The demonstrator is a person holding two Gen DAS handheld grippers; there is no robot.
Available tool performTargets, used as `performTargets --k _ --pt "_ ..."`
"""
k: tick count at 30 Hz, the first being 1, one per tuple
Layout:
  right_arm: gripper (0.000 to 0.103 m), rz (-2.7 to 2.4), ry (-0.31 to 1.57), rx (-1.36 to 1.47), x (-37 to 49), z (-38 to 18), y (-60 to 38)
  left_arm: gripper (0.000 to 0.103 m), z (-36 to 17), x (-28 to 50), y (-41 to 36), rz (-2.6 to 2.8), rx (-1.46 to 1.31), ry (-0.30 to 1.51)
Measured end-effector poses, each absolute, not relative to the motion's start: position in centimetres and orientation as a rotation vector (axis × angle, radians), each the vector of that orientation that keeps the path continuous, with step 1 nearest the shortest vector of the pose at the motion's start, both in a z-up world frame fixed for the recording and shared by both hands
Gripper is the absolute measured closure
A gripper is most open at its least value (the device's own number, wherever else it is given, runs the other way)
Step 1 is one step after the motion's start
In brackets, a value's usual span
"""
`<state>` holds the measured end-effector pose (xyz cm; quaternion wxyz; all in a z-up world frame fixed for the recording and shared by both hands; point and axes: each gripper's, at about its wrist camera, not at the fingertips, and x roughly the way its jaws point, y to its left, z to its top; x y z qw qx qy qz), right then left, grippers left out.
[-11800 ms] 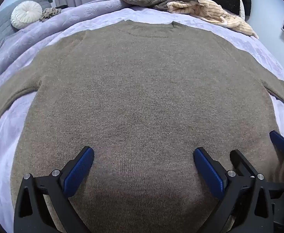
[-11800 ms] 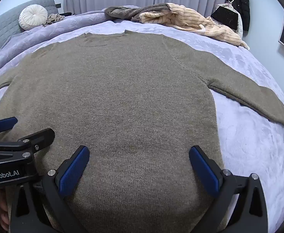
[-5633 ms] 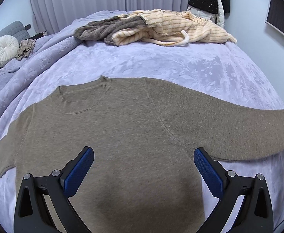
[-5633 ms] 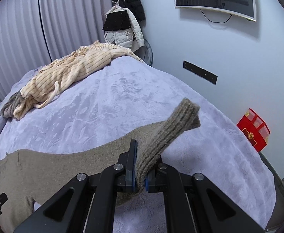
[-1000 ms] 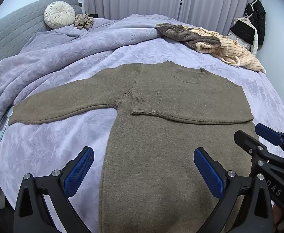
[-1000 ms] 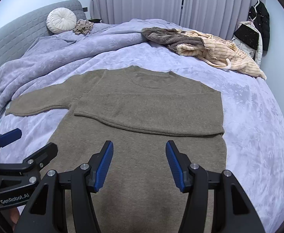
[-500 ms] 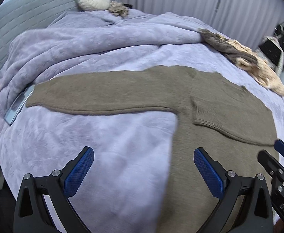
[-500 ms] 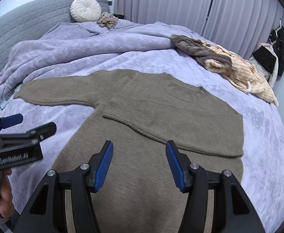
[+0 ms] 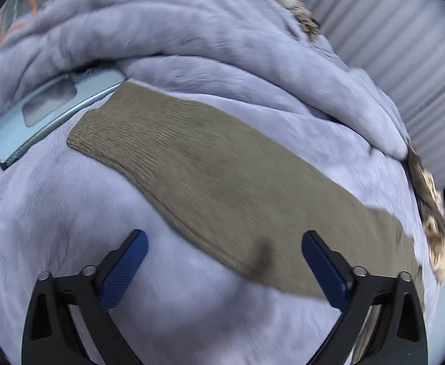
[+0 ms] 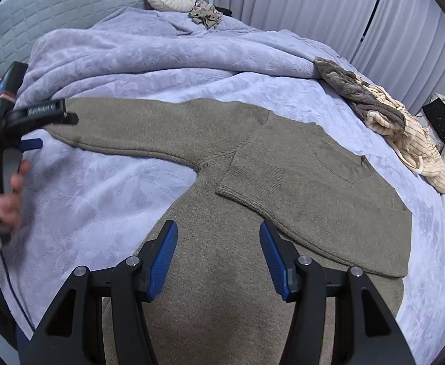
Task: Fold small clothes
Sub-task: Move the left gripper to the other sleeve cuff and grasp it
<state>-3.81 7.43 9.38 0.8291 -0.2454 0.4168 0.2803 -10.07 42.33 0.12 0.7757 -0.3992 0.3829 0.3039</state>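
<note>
Currently the sweater [image 10: 283, 182] lies flat on the bed [image 10: 101, 200], on a lilac plush blanket with an embossed floral texture. One sleeve [image 10: 307, 213] is already folded across the chest; the other sleeve [image 9: 210, 182] is spread outward, its ribbed cuff [image 9: 82, 133] just beside a pale blue phone-like slab [image 9: 49, 112] (identity uncertain). Judged from this layout, one sleeve fold is done; the second sleeve fold and the body folds remain.

The left gripper [image 9: 222, 267] hovers over the outstretched sleeve, fingers [image 9: 125, 270] spread wide and empty. The right gripper [image 10: 219, 261] hangs above the sweater's lower body, fingers at a narrower gap, holding nothing.

Material: a brown-olive knit, fine-gauge, soft and limp, with ribbed edges. Expect it to drape and to cling slightly to the pile beneath. A heap of other garments [image 10: 398, 121] lies well apart at the far edge.
</note>
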Motion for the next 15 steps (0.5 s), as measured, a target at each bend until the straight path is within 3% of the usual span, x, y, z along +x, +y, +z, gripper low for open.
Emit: performTargets --k 10,12,15 --pt "0.043 0.557 0.931 -0.558 -2.1 7.9 8.9 0.007 -1.5 -6.6 46.3 0.706 -0.874 0.733" --pt "0.043 0.554 0.936 -0.557 -1.9 7.9 8.8 0.047 -1.0 -6.8 46.3 0.739 -0.843 0.706" --pt "0.043 0.548 0.948 -0.552 -1.3 7.6 8.8 0.075 -0.7 -7.1 46.6 0.73 -0.858 0.69"
